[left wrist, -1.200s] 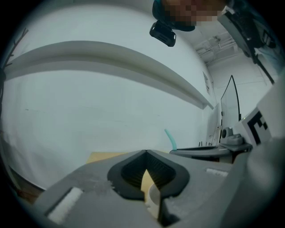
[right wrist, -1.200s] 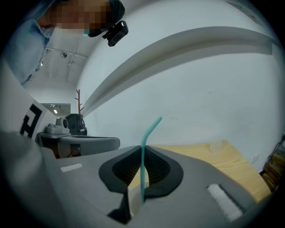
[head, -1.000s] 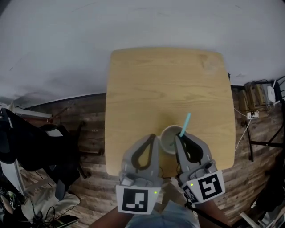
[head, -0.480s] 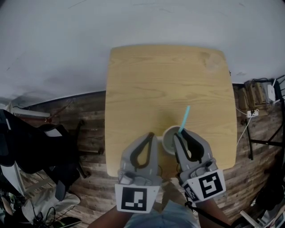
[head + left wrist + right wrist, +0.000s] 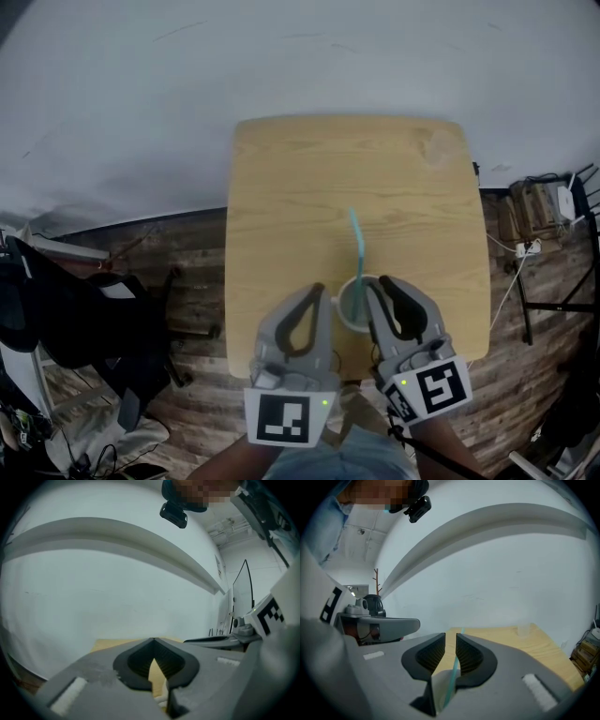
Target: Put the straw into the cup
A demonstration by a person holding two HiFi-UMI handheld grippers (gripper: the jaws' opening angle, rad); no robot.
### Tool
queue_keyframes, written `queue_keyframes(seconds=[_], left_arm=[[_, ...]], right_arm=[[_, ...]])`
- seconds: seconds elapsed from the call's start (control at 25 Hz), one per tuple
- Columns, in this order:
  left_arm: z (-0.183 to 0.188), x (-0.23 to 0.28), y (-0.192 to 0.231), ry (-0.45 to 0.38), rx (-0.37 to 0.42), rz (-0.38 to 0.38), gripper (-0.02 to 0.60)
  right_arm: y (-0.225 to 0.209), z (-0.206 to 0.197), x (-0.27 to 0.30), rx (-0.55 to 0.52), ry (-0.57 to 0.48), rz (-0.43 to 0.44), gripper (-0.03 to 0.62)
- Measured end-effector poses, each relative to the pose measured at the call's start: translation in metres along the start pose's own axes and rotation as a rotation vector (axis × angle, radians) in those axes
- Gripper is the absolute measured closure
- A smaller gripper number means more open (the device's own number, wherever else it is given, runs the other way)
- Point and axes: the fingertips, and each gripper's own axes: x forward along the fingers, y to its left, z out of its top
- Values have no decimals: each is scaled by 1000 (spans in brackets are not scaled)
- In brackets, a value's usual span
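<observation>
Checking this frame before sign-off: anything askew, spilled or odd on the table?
Nothing spilled or damaged. The teal straw stands in the cup but tilts toward the far edge of the table rather than upright. It runs between the jaws of the right gripper, slightly parted and seemingly not clamped on it.

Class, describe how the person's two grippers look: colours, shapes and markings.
The left gripper and right gripper have light grey bodies with rounded, black-lined jaws. Each carries a white cube printed with black square markers, and a small green light beside it.
</observation>
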Motion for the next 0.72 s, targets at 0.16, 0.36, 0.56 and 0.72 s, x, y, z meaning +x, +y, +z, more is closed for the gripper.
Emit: queue_keyframes(seconds=[0.16, 0.36, 0.56, 0.72], left_arm=[[16, -4, -10, -32, -4, -4, 563], [40, -11, -26, -87, 37, -19, 563], [74, -23, -42, -170, 76, -19, 563], [102, -36, -52, -237, 95, 0, 563]], right_arm=[[2, 20, -8, -5, -41, -7, 523], [8, 56, -22, -38, -122, -6, 571], [13, 93, -41, -70, -195, -4, 586], [20, 119, -59, -106, -248, 7, 588]])
